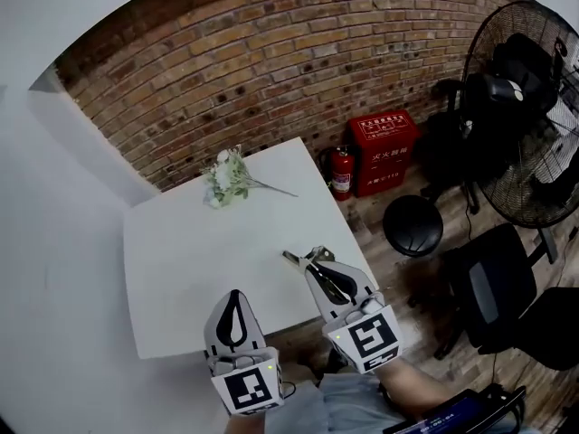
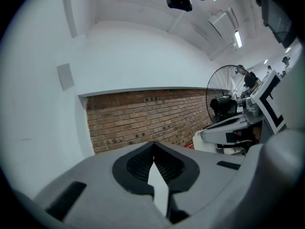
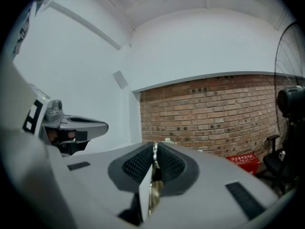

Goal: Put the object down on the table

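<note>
Flowers (image 1: 228,179): lying at the far side of the worktop (image 1: 181,269), well apart from both claws.
Left claw (image 1: 236,295): tips pressed together with nothing between them. It sits over the near edge, just left of the other claw.
Metal piece (image 1: 291,259): thin and shiny. It is the task's thing, pinched at the tips of the right claw (image 1: 312,265) and sticking out past them over the near right part of the worktop.
Right claw: narrow, with its pads clamped on the metal piece. It points away from the person, slanting toward the far left.
Long axis: the piece runs roughly in line with the claw, free end toward the far left. Its exact shape is too small to tell.
Key relation: bare worktop lies below and ahead of the piece. The right hand alone carries it.
Likely move: lower until the piece rests on the worktop, then part the pads.
Risk: let go too high, it may bounce toward the right edge.
</note>
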### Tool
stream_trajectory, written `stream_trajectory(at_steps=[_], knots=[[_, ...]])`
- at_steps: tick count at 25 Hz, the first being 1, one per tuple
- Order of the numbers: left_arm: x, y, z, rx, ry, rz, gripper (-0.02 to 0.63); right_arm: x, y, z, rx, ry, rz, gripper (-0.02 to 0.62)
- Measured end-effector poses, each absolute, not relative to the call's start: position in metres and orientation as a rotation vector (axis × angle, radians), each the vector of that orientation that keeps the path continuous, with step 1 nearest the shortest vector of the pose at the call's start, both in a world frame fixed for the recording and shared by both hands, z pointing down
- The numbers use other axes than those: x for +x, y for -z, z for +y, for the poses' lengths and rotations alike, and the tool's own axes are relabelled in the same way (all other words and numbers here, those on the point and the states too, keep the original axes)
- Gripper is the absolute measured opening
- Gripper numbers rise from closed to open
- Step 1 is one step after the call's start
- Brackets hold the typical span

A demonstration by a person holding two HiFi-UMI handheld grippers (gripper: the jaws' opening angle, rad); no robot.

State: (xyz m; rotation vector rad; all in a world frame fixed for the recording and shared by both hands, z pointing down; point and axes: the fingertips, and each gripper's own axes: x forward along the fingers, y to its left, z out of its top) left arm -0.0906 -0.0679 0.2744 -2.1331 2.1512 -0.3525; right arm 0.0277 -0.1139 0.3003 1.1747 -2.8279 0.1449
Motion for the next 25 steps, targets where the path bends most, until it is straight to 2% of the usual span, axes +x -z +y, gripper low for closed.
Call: stream_trajectory(at_steps=[13,25], knots=[[-0.149,-0.287,-0.091,-2.124,0.342,2.247,0.008,-0.035,-0.31,-0.142,1.078,-0.094,-2.828,0.035],[-0.183,-0.314,-0.135,-2.227,0.386,2.24,0.008,-0.067,-0.337,-0.176,1.099,-0.219,-2.728,0.035]])
